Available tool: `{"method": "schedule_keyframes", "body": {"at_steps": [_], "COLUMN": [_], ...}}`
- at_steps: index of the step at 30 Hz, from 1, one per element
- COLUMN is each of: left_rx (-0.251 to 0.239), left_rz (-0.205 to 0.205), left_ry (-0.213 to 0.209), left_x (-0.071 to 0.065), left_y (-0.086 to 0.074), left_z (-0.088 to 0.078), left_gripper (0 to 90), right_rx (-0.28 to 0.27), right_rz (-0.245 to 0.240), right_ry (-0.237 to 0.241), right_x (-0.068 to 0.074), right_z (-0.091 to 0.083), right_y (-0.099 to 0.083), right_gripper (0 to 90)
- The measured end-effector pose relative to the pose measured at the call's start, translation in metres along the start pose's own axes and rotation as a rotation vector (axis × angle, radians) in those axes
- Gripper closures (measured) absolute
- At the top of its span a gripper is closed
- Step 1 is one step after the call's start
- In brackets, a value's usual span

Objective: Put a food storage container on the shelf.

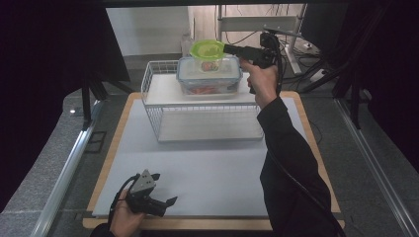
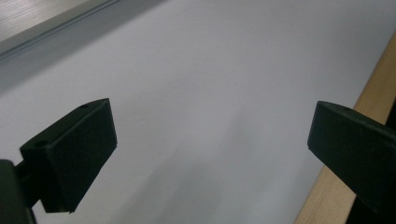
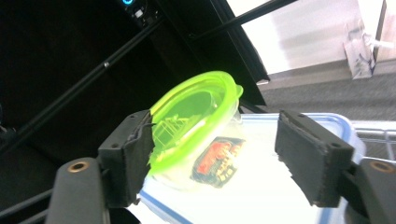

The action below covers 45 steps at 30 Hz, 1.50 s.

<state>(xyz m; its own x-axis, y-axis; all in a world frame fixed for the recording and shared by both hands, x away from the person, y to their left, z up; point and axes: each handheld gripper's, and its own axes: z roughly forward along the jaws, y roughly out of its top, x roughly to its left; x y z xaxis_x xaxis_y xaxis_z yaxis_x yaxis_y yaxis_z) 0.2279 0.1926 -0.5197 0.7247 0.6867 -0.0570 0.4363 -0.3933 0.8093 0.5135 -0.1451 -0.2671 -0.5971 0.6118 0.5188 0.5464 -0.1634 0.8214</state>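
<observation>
left gripper (image 1: 168,201): black body with a grey three-cornered plate on top and a black cable looping off its back
left gripper fingers (image 2: 74,156): blocky matte black pads, each with small round holes near the edge
right gripper (image 3: 215,158): black pistol-shaped body with a thick black cable
right gripper fingers (image 3: 310,156): black, faced with rough dark padding; brass-coloured screw rings at the base
sleeve (image 1: 291,163): long, dark, reaching to the wrist

Two food containers are stacked: one small round clear plastic tub with a lime-green lid (image 1: 208,53) sits at 12 o'clock, on one larger rectangular clear plastic box with a blue-edged lid (image 1: 209,75). One white wire shelf rack (image 1: 157,120) holds both. Two black handheld grippers: right gripper (image 1: 228,49), left gripper (image 1: 164,189) at 7 o'clock.
</observation>
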Motion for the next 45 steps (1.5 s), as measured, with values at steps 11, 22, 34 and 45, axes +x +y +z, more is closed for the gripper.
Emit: {"method": "schedule_keyframes", "body": {"at_steps": [11, 22, 34, 45], "left_rx": [0.005, 0.013, 0.019, 0.02], "left_rz": [0.002, 0.003, 0.014, 0.012], "left_ry": [0.007, 0.001, 0.006, 0.004], "left_x": [0.0, -0.001, -0.001, -0.001], "left_y": [0.0, 0.0, 0.0, 0.0], "left_z": [0.001, 0.002, 0.002, 0.002], "left_gripper": [1.1, 1.2, 1.2, 1.2], "right_rx": [0.044, 0.082, 0.132, 0.175], "right_rz": [-0.191, -0.294, -0.348, -0.431], "right_ry": [-0.056, -0.058, -0.022, -0.015], "right_x": [0.001, 0.01, 0.013, 0.013], "right_z": [-0.028, -0.05, -0.055, -0.056], "right_y": [-0.018, -0.052, -0.098, -0.133], "right_gripper": [14.9, 8.0, 5.4, 3.3]}}
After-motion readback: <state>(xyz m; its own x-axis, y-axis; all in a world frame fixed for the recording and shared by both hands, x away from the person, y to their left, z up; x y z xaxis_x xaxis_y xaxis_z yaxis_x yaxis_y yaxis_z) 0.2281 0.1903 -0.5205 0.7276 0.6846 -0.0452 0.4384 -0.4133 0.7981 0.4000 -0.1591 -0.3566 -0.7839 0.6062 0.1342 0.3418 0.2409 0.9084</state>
